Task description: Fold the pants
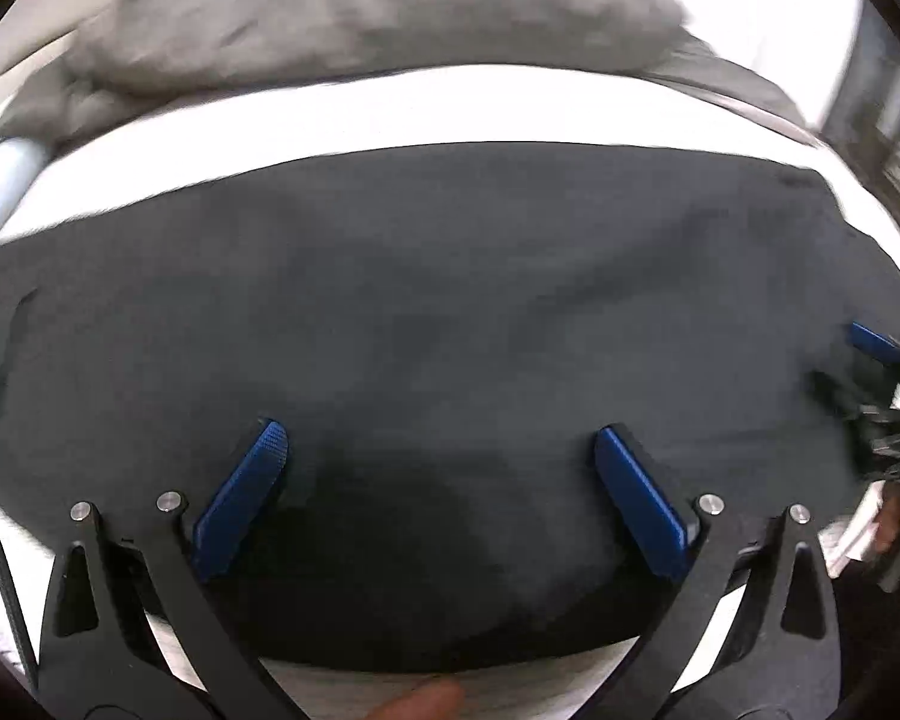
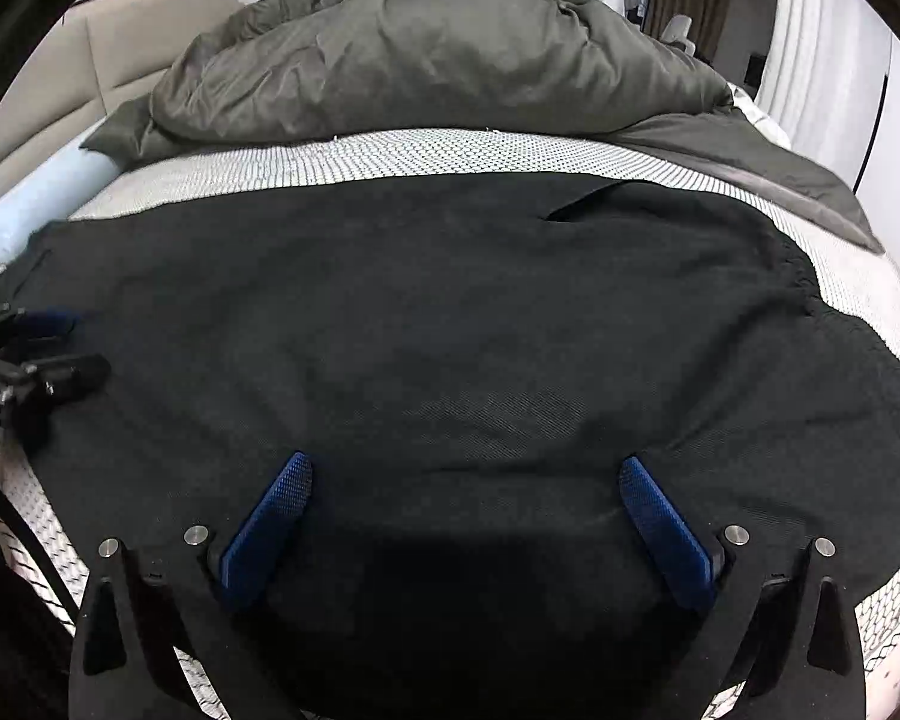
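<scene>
Black pants (image 2: 450, 324) spread flat across bed (image 2: 390, 150), filling centre of both views, waistband at right of right wrist view – laid wide, likely so fold can start from near edge

Left tool (image 1: 441, 480) and right tool (image 2: 465, 510) both gaping wide, nothing between blue pads, poised above near hem; judged ready to pinch

Bed: white dotted mattress cover; grey duvet (image 2: 426, 54) bunched at top of frame, pale blue bolster (image 2: 42, 204) upper left, beige headboard (image 2: 120, 54) behind

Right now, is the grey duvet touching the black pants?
Apart. The right wrist view shows a strip of bare white mattress between the grey duvet and the far edge of the black pants.
</scene>
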A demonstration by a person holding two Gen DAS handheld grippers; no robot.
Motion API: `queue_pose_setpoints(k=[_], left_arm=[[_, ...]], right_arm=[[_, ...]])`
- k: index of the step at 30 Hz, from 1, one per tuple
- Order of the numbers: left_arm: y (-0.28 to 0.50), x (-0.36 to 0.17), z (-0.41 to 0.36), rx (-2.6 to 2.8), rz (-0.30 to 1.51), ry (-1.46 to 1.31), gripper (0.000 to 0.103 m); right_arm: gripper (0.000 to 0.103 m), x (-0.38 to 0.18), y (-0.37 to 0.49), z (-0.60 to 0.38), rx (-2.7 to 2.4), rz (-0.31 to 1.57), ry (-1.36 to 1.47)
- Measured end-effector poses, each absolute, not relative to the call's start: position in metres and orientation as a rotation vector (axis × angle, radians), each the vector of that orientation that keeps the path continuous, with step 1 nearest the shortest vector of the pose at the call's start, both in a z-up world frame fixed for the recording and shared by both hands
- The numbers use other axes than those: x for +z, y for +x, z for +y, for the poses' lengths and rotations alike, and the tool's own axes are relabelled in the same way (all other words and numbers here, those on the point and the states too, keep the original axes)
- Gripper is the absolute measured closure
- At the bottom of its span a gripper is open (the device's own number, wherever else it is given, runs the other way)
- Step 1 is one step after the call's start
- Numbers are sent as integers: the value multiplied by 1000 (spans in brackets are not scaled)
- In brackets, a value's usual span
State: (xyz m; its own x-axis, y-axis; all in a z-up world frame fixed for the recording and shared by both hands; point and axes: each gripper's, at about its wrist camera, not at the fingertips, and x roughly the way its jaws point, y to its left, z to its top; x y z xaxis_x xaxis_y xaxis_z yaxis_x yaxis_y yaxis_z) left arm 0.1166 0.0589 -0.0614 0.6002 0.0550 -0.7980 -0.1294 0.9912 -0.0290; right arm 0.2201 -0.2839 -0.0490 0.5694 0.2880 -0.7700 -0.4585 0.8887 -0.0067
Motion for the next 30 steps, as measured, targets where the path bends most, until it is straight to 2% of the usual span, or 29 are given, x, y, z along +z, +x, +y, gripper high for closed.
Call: queue_pose_setpoints(k=[5, 10, 17, 23, 27, 30], left_arm=[[85, -67, 167, 402, 884, -149, 0], [68, -67, 216, 536, 860, -273, 0], [89, -40, 136, 280, 793, -283, 1], [164, -62, 49, 101, 956, -39, 1], [167, -79, 37, 107, 965, -19, 0], [165, -79, 43, 92, 971, -39, 0]], right_arm=[[0, -56, 210, -287, 431, 865, -220], [0, -49, 211, -285, 422, 864, -225], [0, -29, 207, -277, 506, 827, -167], [0, -22, 236, -193, 718, 900, -225], [1, -49, 243, -156, 687, 948, -372], [1, -52, 235, -165, 659, 894, -463]])
